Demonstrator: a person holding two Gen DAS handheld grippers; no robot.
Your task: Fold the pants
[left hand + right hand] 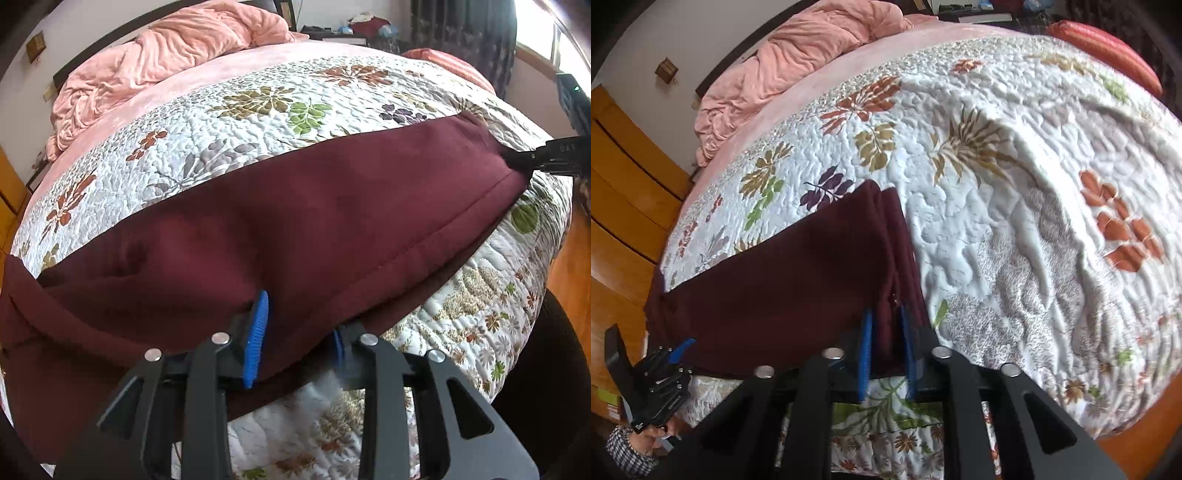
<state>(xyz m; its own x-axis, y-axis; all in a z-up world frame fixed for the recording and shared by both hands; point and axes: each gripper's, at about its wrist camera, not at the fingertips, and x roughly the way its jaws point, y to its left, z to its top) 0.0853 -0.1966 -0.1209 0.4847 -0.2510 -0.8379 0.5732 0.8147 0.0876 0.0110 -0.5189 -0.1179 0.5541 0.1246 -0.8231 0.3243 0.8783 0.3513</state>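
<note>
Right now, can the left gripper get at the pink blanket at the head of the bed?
Probably not. The left gripper is shut on the maroon pants at the near edge of the bed, and the pink blanket lies across the whole floral quilt. It would have to let go first.

One pair of maroon pants [280, 221]; two grippers, left gripper [299, 339] and right gripper [886, 350]; one floral quilt [1015, 229]; one bed [177, 92]; one pink blanket [177, 48]; one striped orange pillow [1108, 48].
</note>
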